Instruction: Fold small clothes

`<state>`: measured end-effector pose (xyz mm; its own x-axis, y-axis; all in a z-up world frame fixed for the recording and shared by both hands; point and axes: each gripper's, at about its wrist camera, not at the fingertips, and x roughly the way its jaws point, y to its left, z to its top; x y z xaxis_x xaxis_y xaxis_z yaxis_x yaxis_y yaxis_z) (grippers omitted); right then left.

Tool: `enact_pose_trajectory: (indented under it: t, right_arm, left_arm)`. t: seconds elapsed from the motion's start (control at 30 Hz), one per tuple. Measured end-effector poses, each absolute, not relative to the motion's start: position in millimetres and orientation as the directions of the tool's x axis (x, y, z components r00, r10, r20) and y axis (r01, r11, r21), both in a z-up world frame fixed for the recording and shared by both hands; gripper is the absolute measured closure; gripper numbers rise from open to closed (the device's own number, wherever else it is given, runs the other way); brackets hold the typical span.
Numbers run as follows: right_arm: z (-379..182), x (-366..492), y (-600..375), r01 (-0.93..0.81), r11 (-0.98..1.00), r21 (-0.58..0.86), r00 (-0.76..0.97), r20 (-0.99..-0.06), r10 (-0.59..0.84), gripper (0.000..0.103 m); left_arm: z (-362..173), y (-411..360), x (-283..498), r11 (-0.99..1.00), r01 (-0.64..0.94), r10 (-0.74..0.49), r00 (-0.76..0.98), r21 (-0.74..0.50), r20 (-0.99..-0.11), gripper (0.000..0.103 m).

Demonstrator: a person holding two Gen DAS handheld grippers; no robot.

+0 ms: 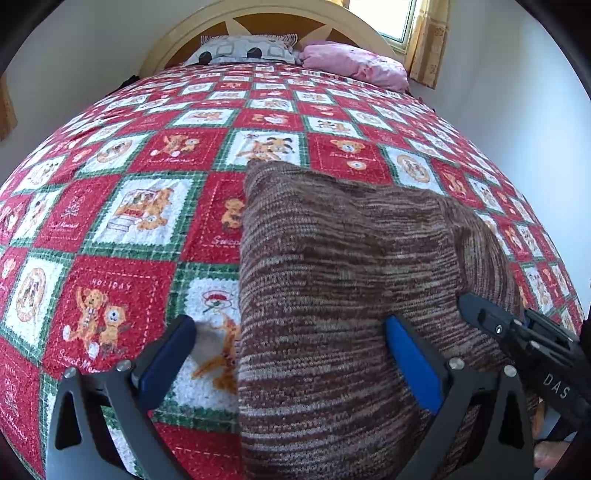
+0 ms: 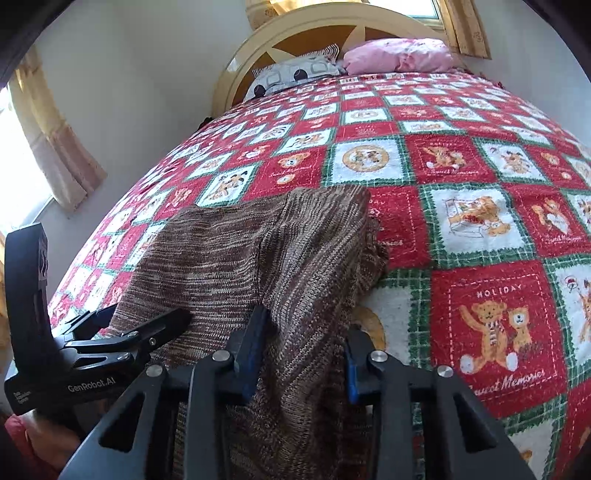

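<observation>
A brown striped knit garment (image 1: 351, 288) lies on the red, white and green bear-patterned quilt (image 1: 110, 221). My left gripper (image 1: 291, 354) is open, its blue-padded fingers wide apart over the garment's near left edge. In the right wrist view the garment (image 2: 258, 258) is lifted and bunched. My right gripper (image 2: 306, 350) has its jaws part closed on a fold of the knit garment, which hangs between the pads. The other gripper shows at the right of the left view (image 1: 524, 343) and at the left of the right view (image 2: 92, 347).
A grey patterned pillow (image 1: 243, 50) and a pink pillow (image 1: 354, 62) lie at the headboard (image 1: 192, 29). A window with yellow curtains (image 1: 428, 40) is at the far right. White walls flank the bed. The quilt (image 2: 480, 221) stretches wide to the right.
</observation>
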<state>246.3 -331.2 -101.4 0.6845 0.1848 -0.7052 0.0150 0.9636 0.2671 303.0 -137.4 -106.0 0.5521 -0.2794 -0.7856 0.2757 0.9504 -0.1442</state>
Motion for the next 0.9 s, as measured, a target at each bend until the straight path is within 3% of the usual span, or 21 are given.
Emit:
enact_pose_trajectory:
  t: [0.17, 0.3, 0.47, 0.7, 0.9]
  right_arm:
    - [-101, 246, -330, 0.015, 0.966, 0.257, 0.688, -0.704, 0.176, 0.068]
    - [-100, 245, -331, 0.015, 0.97, 0.243, 0.689, -0.705, 0.166, 0.068]
    - [-100, 246, -328, 0.021, 0.974, 0.226, 0.692, -0.706, 0.149, 0.068]
    - [-92, 243, -304, 0.024, 0.998, 0.05, 0.708, -0.706, 0.018, 0.078]
    - [-68, 228, -301, 0.042, 0.995, 0.093, 0.741, -0.67, 0.031, 0.084]
  left_arm:
    - [-105, -141, 301, 0.945, 0.299, -0.287, 0.561, -0.134, -0.776, 0.007]
    - [-102, -149, 296, 0.927, 0.351, -0.323, 0.567, -0.132, -0.757, 0.027]
    - [-100, -154, 293, 0.924, 0.364, -0.323, 0.58, -0.116, -0.748, 0.039]
    - [-96, -163, 286, 0.934, 0.356, -0.27, 0.62, -0.042, -0.737, 0.056]
    - [-84, -168, 273, 0.932, 0.36, -0.222, 0.656, 0.04, -0.721, 0.074]
